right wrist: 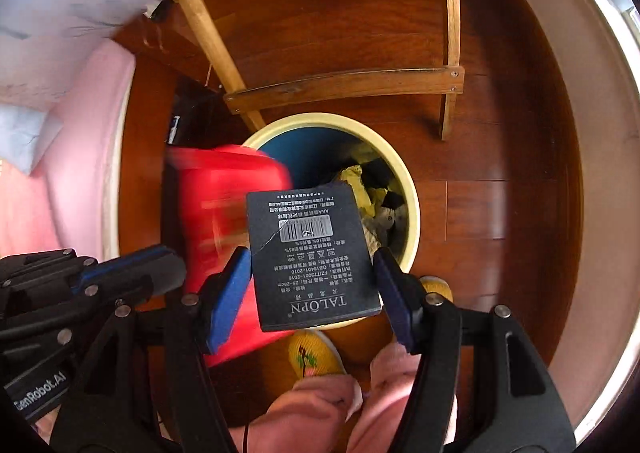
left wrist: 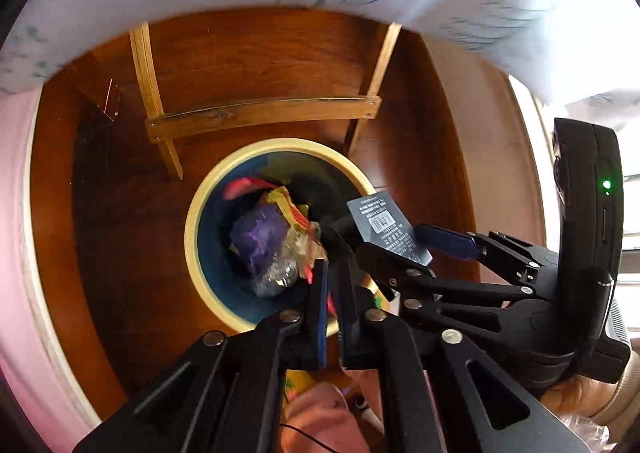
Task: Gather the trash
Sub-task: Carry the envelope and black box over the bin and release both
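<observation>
Landmark: round bin (left wrist: 192,237), cream rim, blue inside, on wood floor (left wrist: 120,213). Inside bin: purple wad (left wrist: 260,237), yellow wrappers (left wrist: 288,205), clear plastic (left wrist: 280,273), pink scrap (left wrist: 240,187). Left gripper (left wrist: 334,285) above bin's near rim, jaws slightly apart, nothing between. Right gripper (left wrist: 404,233) over bin's right side, clamping dark barcode card (left wrist: 386,225). Wooden chair legs (left wrist: 260,113) beyond bin.

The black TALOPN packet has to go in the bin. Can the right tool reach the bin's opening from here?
Probably yes. The right tool holds the packet just above the open, lidless bin. Only a blurred red bag crowds one side of the opening.
</observation>
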